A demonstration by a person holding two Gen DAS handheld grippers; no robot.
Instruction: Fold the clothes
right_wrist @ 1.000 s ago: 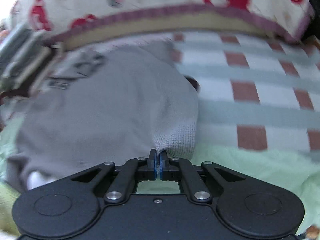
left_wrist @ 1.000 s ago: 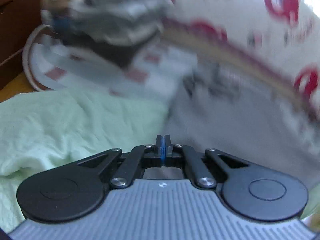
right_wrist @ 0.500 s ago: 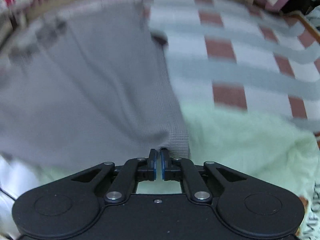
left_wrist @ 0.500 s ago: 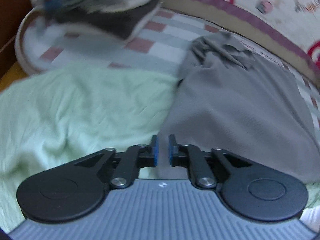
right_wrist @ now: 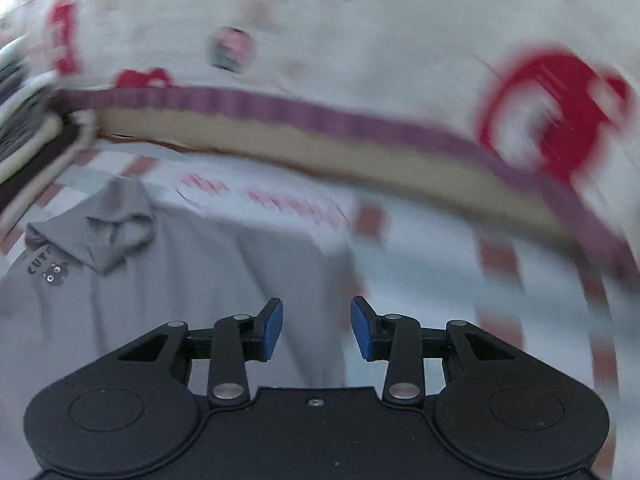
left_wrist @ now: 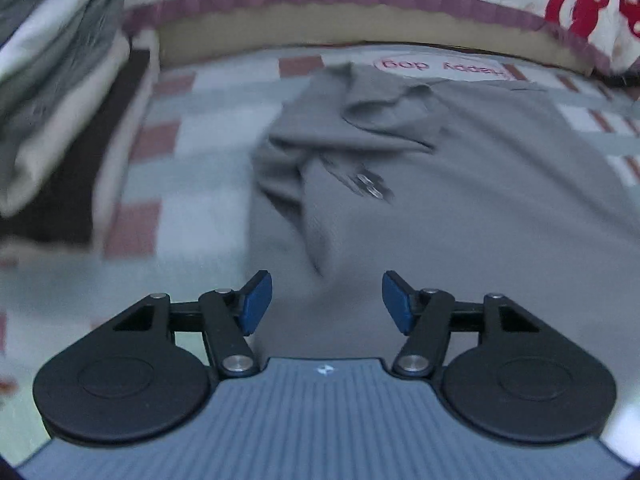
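Note:
A grey knit garment [left_wrist: 460, 184] lies spread on the checked bed sheet, its collar end bunched at the far side with small shiny studs. In the right wrist view the same grey garment [right_wrist: 168, 280] shows dark lettering near its folded collar. My left gripper [left_wrist: 326, 300] hovers over the garment's left part, its jaws opening, with nothing pressed between the blue pads. My right gripper [right_wrist: 316, 330] hangs over the garment's right edge, its jaws also opening and free of cloth.
A stack of folded clothes [left_wrist: 52, 92] sits at the left on the checked sheet [left_wrist: 180, 216]. A white quilt with red prints and a purple border [right_wrist: 360, 120] runs along the far side. The views are motion-blurred.
Both grippers went from shut to open, the right letting go of the garment's hem. Both hands swept across the bed toward the collar end; the green cloth has left view.

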